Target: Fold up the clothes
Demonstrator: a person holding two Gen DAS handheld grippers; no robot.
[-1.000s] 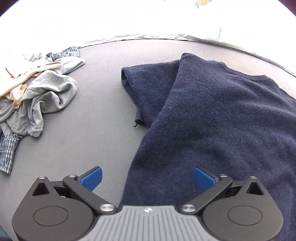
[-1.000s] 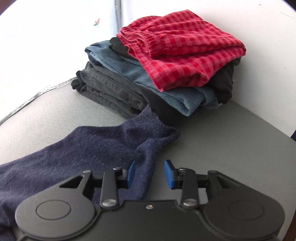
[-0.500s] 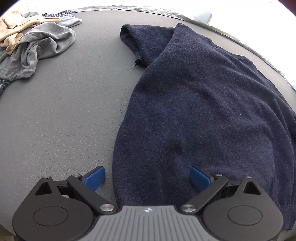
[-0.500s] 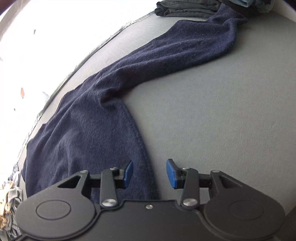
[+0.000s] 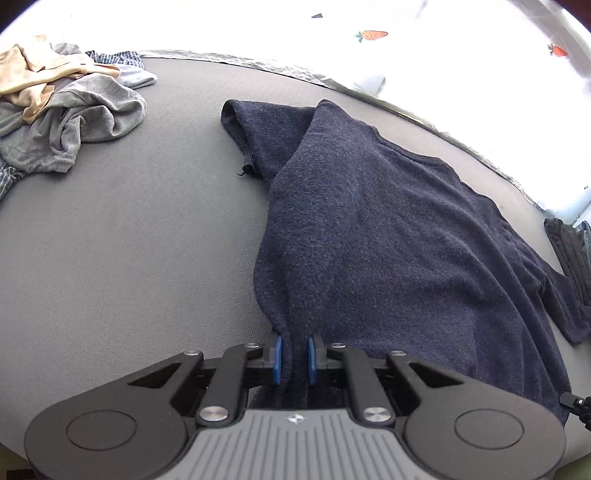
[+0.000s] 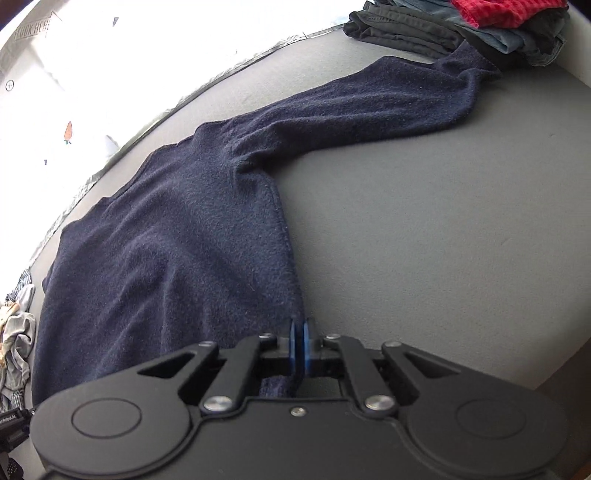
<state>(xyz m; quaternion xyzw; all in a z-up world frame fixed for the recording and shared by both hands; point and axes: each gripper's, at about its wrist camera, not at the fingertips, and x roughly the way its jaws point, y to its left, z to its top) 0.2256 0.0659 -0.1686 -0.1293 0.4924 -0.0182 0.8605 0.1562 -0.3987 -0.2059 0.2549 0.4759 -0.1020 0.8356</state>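
**Here, one navy sweater, two grippers, a corner in each**

Here one navy sweater [image 5: 388, 236] lies spread on the grey table [image 5: 129, 229], its body flat and its hem toward the cameras. It has two sleeves: the one seen in the right wrist view runs straight out toward the far corner, its cuff touching the folded stack [image 6: 461, 26]; the other, in the left wrist view, is doubled back beside the shoulder.

Two heaps of clothing share the table. The folded stack holds at least four garments, with a red checked piece [image 6: 506, 11] on top. The loose pile [image 5: 66, 110] at the far left shows a grey garment, a tan one and a blue checked one, all crumpled together.

There are two grippers. The left gripper [image 5: 294, 356] has its blue pads [image 5: 277, 358] narrowly apart and closing, with a bunched fold of the sweater's hem corner between them; the fabric fills the gap and touches both pads. The right gripper [image 6: 300, 347] has its pads pressed nearly together, clamped on the thin edge of the sweater at the opposite hem corner, where the side seam runs down into them.
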